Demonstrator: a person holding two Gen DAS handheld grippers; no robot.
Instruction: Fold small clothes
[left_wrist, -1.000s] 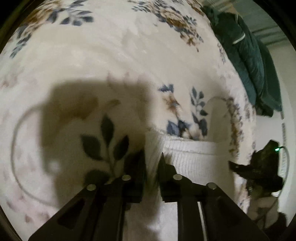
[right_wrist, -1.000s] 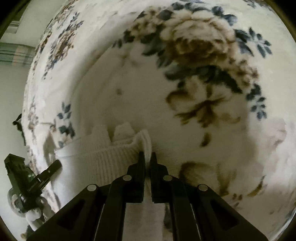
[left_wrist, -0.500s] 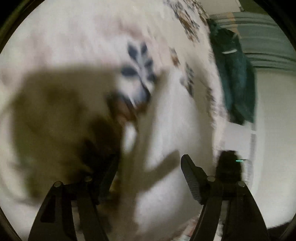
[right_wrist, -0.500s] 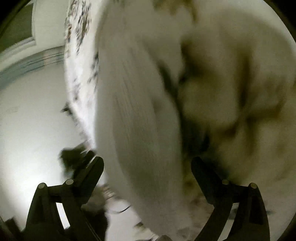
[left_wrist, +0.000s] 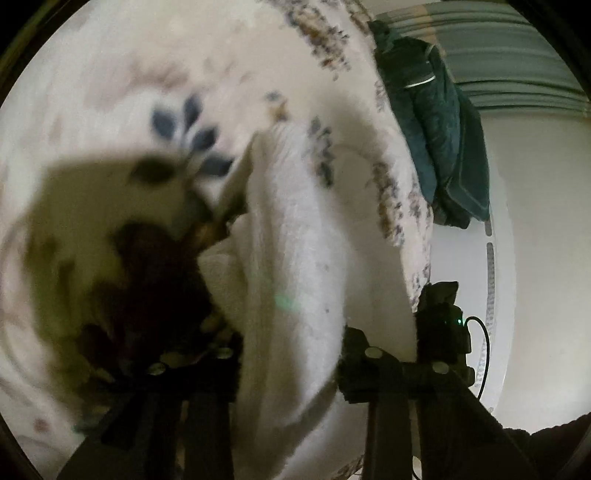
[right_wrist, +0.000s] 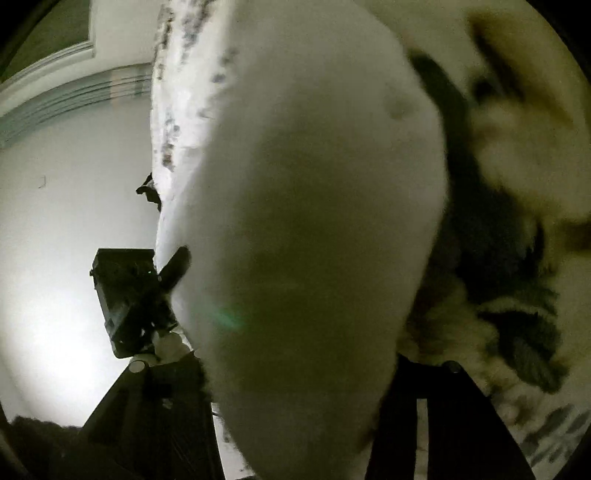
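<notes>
A small white knit garment (left_wrist: 291, 266) lies bunched on the flowered blanket (left_wrist: 122, 74). In the left wrist view it runs up between my left gripper's (left_wrist: 288, 369) spread fingers, which are open around it. In the right wrist view the same white garment (right_wrist: 314, 229) fills the middle, very close and blurred, between my right gripper's (right_wrist: 299, 369) fingers, which stand wide apart. Each gripper shows in the other's view, the right one as a dark shape (left_wrist: 443, 321) and the left one likewise (right_wrist: 133, 295).
A dark green garment (left_wrist: 436, 122) lies at the blanket's far right edge. A pale wall (right_wrist: 74, 203) and striped trim (left_wrist: 517, 92) lie beyond the bed edge. Both views are motion-blurred.
Both grippers were shut on the white garment's edge a second ago and have opened wide. Both cameras have swung and moved in close over the garment.
</notes>
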